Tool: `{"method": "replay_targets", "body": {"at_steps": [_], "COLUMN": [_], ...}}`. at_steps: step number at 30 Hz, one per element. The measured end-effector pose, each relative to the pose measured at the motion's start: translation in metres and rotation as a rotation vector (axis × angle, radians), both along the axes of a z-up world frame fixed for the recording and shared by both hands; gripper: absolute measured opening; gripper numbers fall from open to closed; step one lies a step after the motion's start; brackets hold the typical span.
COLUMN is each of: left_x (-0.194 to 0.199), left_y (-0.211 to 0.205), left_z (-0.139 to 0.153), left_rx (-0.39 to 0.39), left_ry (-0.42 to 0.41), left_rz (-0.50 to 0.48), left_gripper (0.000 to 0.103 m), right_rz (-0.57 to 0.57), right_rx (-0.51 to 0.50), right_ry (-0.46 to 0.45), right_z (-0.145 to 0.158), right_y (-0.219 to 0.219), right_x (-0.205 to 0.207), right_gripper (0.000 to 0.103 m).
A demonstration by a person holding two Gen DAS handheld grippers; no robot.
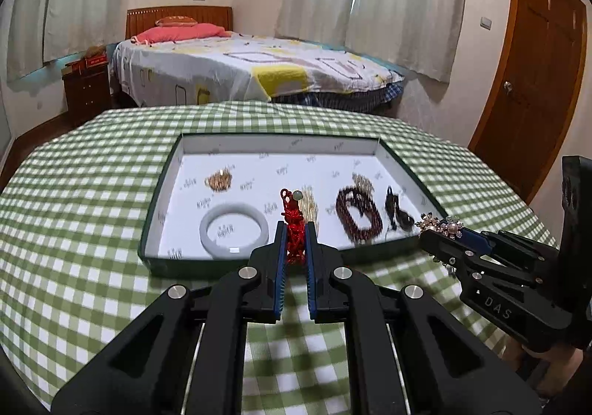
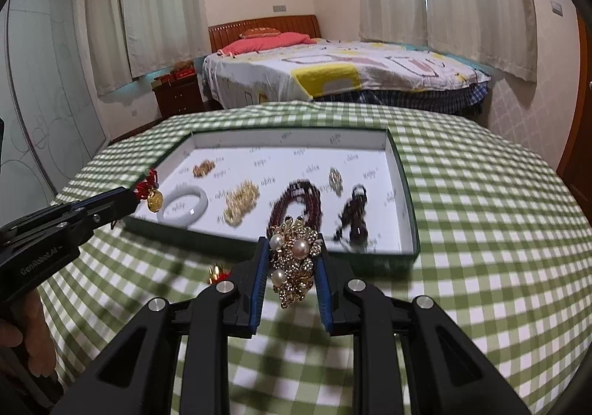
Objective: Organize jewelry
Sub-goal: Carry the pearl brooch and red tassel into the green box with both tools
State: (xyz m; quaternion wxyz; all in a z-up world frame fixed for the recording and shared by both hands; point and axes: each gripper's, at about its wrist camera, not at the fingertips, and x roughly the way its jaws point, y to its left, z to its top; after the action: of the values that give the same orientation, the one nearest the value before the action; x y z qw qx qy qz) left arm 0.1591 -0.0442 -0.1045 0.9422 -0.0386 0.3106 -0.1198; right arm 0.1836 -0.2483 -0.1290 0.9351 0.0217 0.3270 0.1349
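Observation:
My left gripper is shut on a red knotted cord charm with a gold pendant, held above the near edge of the white-lined tray. My right gripper is shut on a gold and pearl brooch, held above the tray's near rim. In the tray lie a pale jade bangle, a gold chain, a dark red bead bracelet, a dark bead piece and a gold cluster.
The tray sits on a green checked tablecloth. A small red and gold item lies on the cloth in front of the tray. A bed and a wooden door stand beyond the table.

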Motion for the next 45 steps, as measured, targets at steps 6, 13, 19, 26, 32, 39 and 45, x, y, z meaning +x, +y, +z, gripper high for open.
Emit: {"method": "replay_targets", "body": {"at_steps": [6, 13, 19, 26, 32, 39, 45], "left_x": [0.018, 0.051, 0.083, 0.125, 0.154, 0.174, 0.179], "left_y": [0.001, -0.001, -0.005, -0.009, -0.008, -0.007, -0.011], "left_z": [0.013, 0.024, 0.02, -0.005, -0.03, -0.042, -0.045], "left_rx": [-0.003, 0.01, 0.024, 0.048, 0.072, 0.081, 0.096], "left_ry": [-0.037, -0.069, -0.06, 0.021, 0.113, 0.2, 0.236], "left_rz": [0.01, 0.028, 0.046, 0.077, 0.101, 0.124, 0.126], "left_gripper": [0.009, 0.009, 0.009, 0.009, 0.009, 0.01, 0.01], "right_rz": [0.013, 0.027, 0.03, 0.025, 0.026, 0.028, 0.024], "right_rx": [0.006, 0.015, 0.013, -0.001, -0.011, -0.035, -0.046], "right_ry": [-0.05, -0.097, -0.098, -0.038, 0.049, 0.125, 0.169], "right_z": [0.02, 0.038, 0.036, 0.014, -0.008, -0.018, -0.022], "right_y": [0.008, 0.019, 0.025, 0.029, 0.031, 0.037, 0.038], "right_x": [0.021, 0.058, 0.089, 0.123, 0.149, 0.161, 0.166], "right_gripper": [0.024, 0.024, 0.024, 0.024, 0.024, 0.024, 0.024]}}
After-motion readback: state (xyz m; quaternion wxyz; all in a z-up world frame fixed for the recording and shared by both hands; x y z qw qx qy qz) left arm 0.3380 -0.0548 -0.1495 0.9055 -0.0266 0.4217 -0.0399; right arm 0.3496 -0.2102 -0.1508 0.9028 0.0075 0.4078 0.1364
